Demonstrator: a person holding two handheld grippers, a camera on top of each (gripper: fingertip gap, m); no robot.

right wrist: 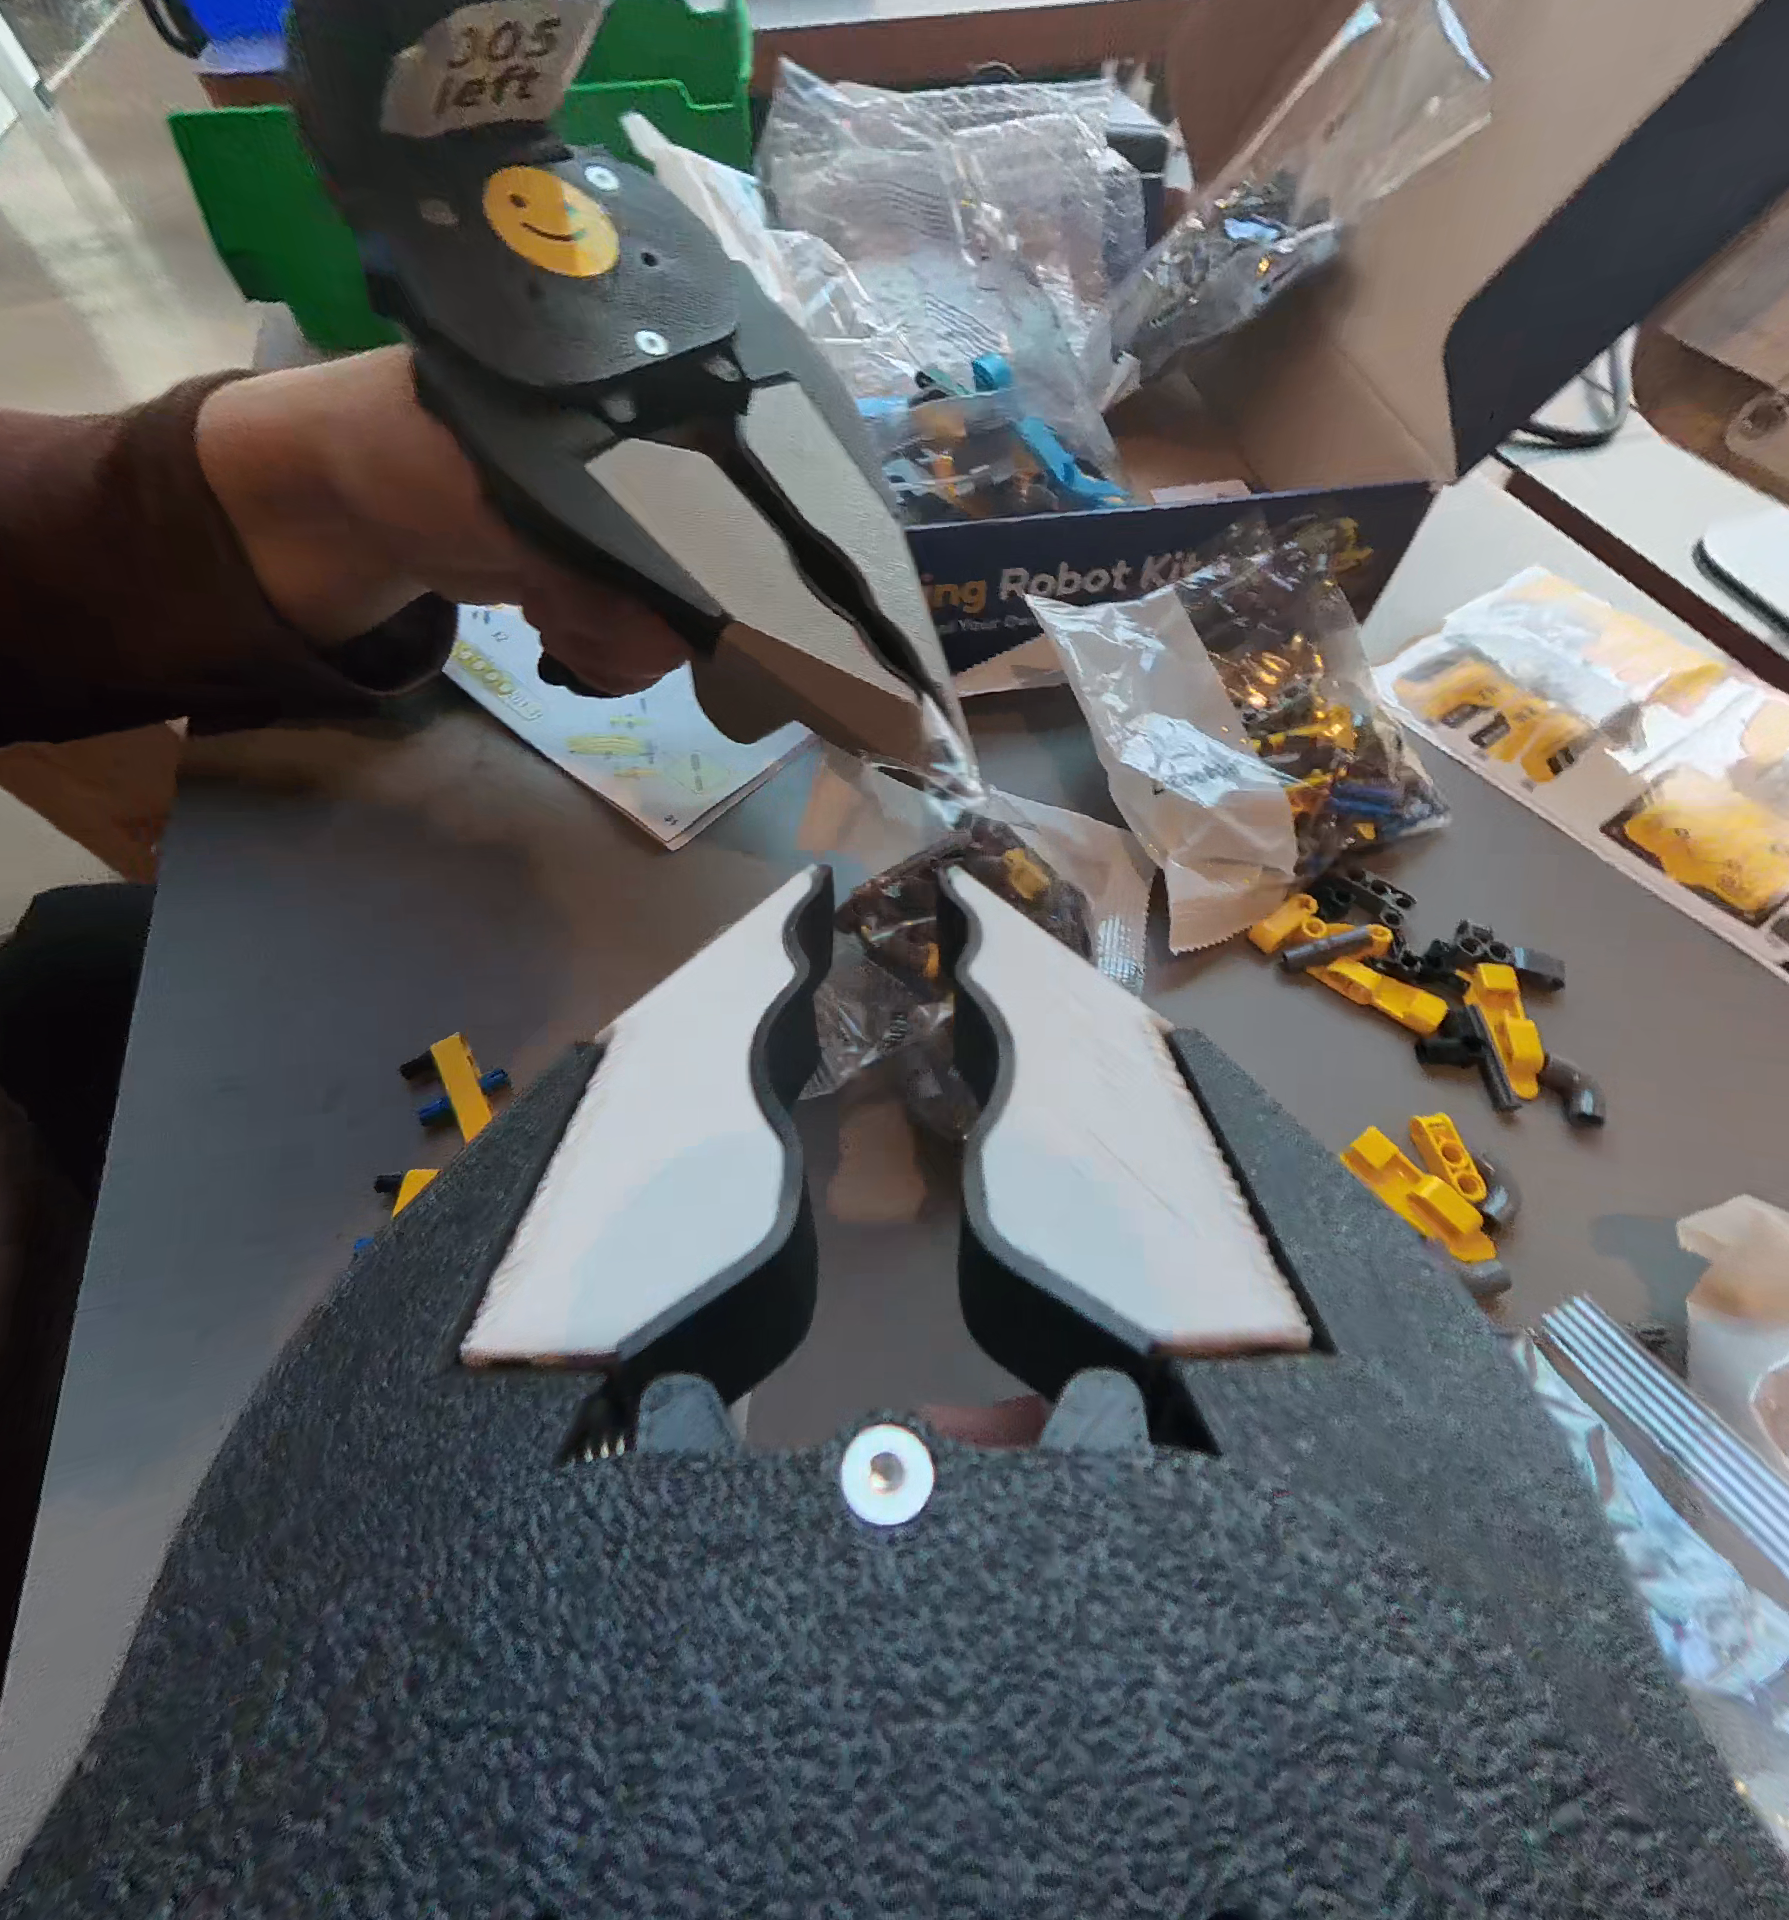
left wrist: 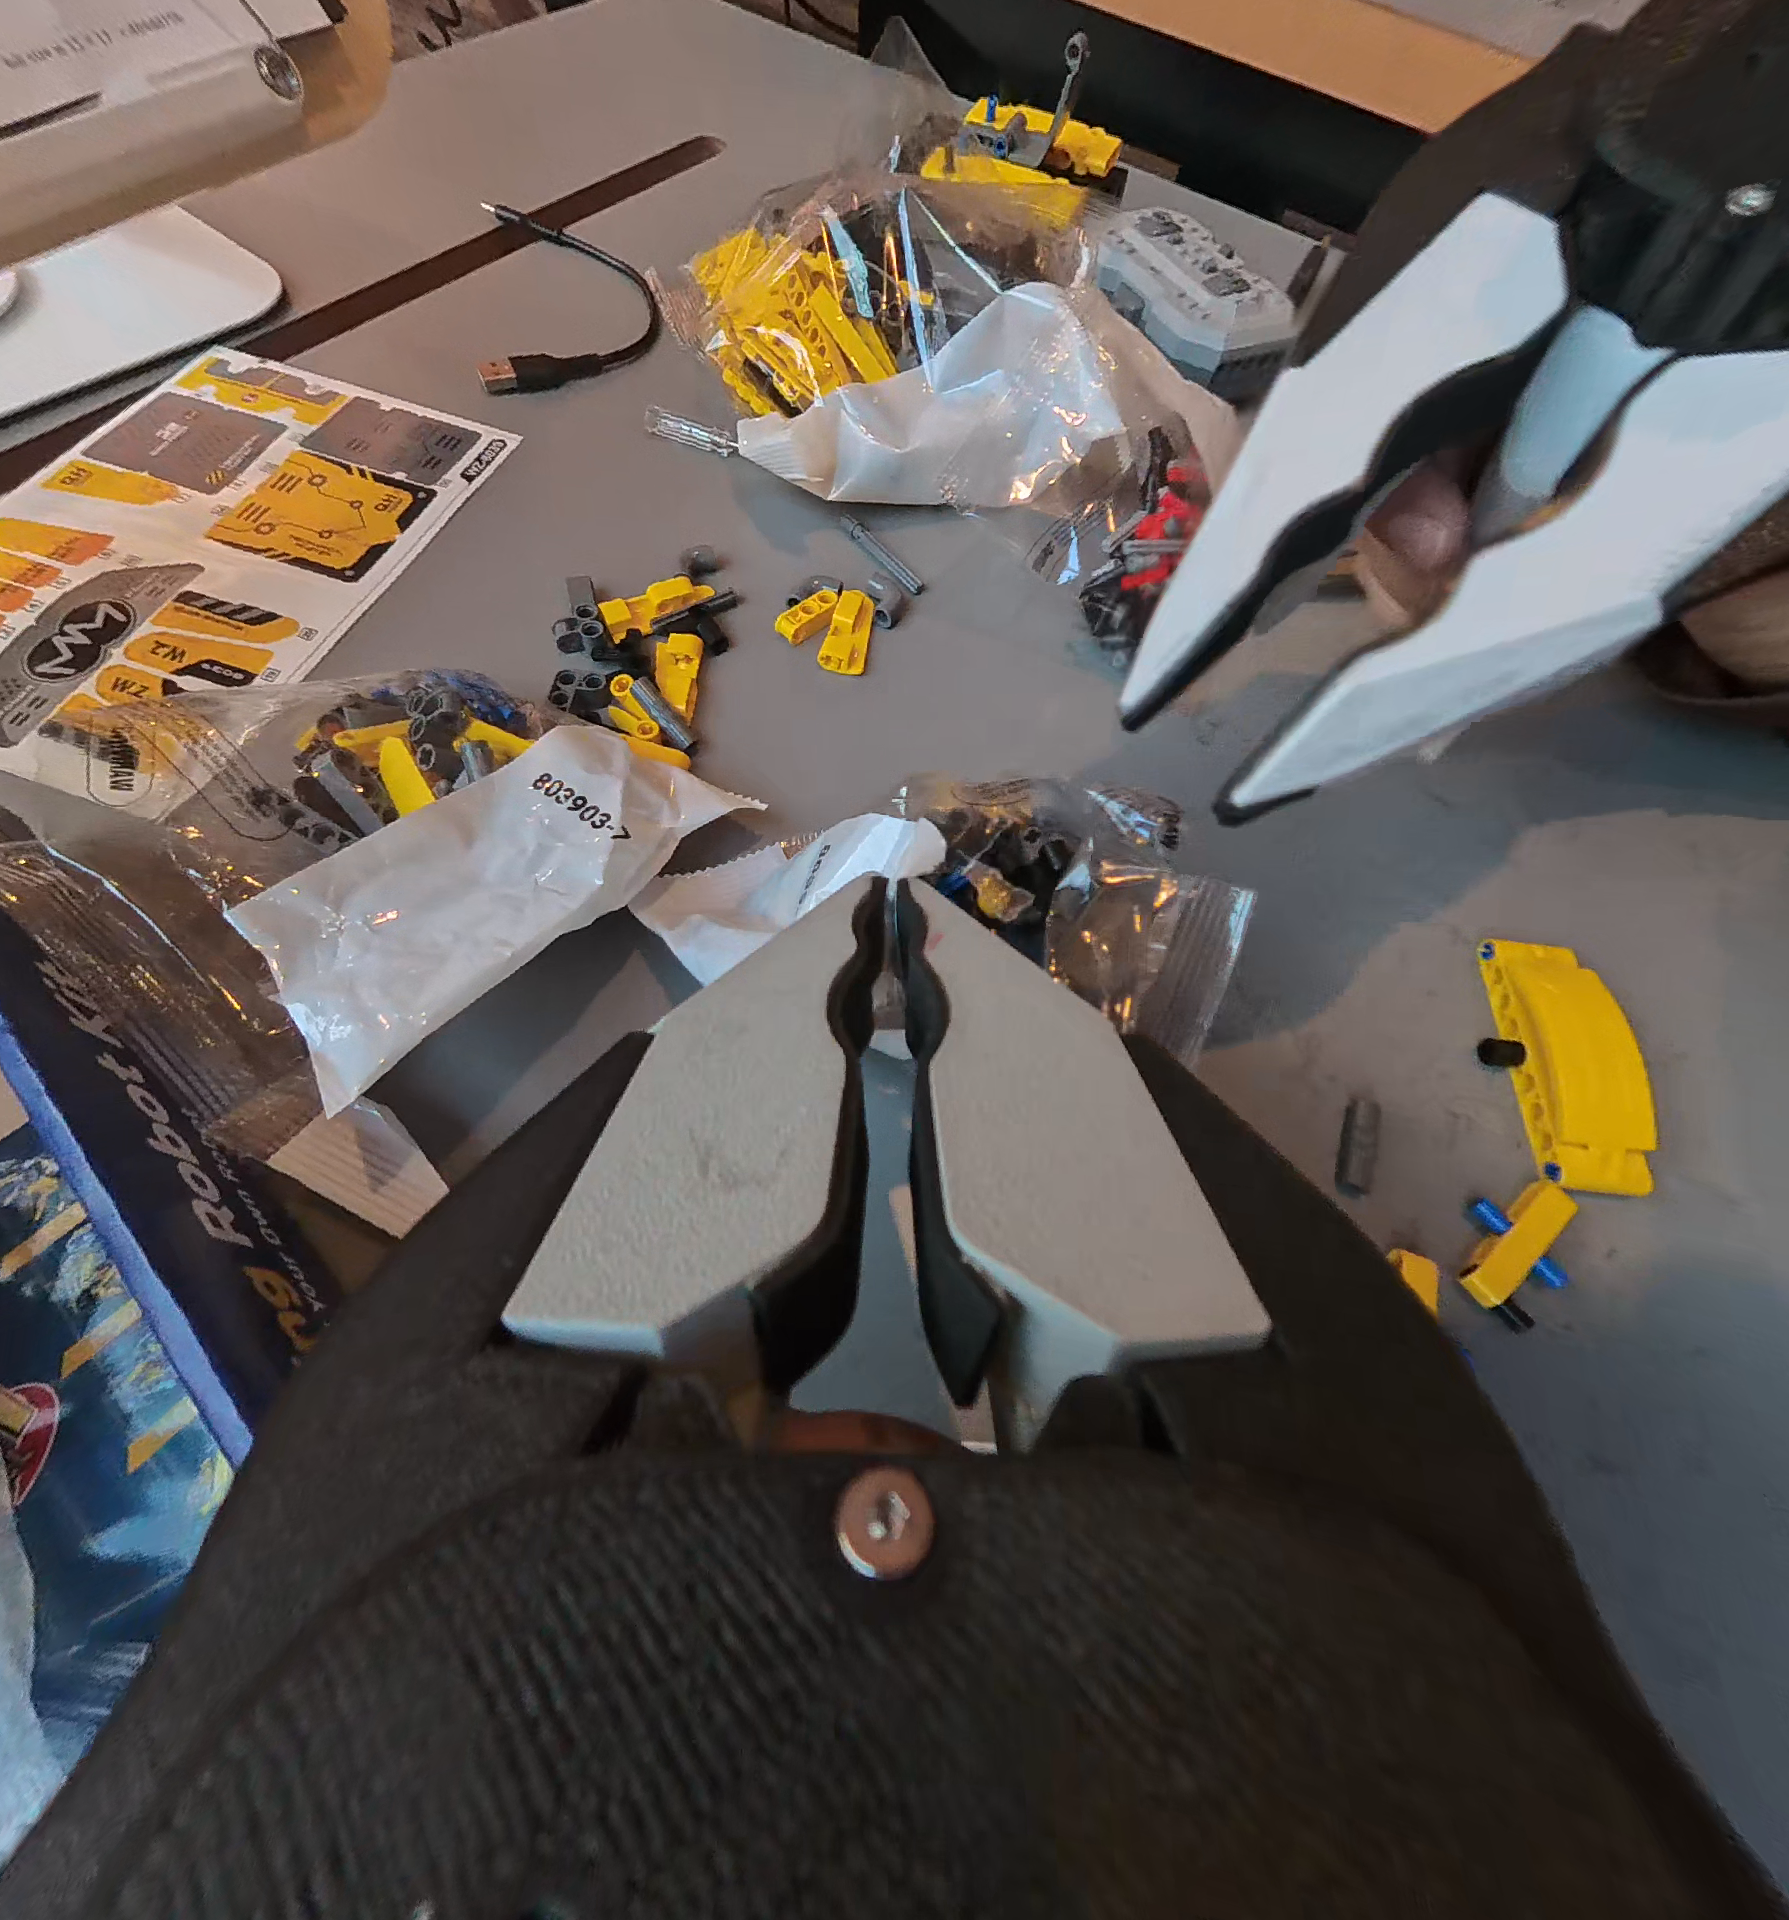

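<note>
My left gripper (left wrist: pixel 890 885) is shut on the clear edge of a small plastic bag (left wrist: pixel 1077 883) of dark and yellow building parts that lies on the grey table (left wrist: pixel 973 707). The right wrist view shows the same pinch: the left gripper (right wrist: pixel 937 717) pulls the bag's film up while the bag (right wrist: pixel 1015 883) stays on the table. My right gripper (right wrist: pixel 887 878) is open, and the bag shows through its gap without touching the pads. In the left wrist view the right gripper (left wrist: pixel 1176 764) hovers open, up and to the right of the bag.
A larger parts bag (left wrist: pixel 433 883) lies to the left and another (left wrist: pixel 890 343) farther back. Loose yellow and black parts (left wrist: pixel 641 655), a sticker sheet (left wrist: pixel 173 561), a black cable (left wrist: pixel 578 343), a yellow curved panel (left wrist: pixel 1576 1060) and the kit box (left wrist: pixel 142 1195) surround them. There is about 5 cm between the tips of the two grippers.
</note>
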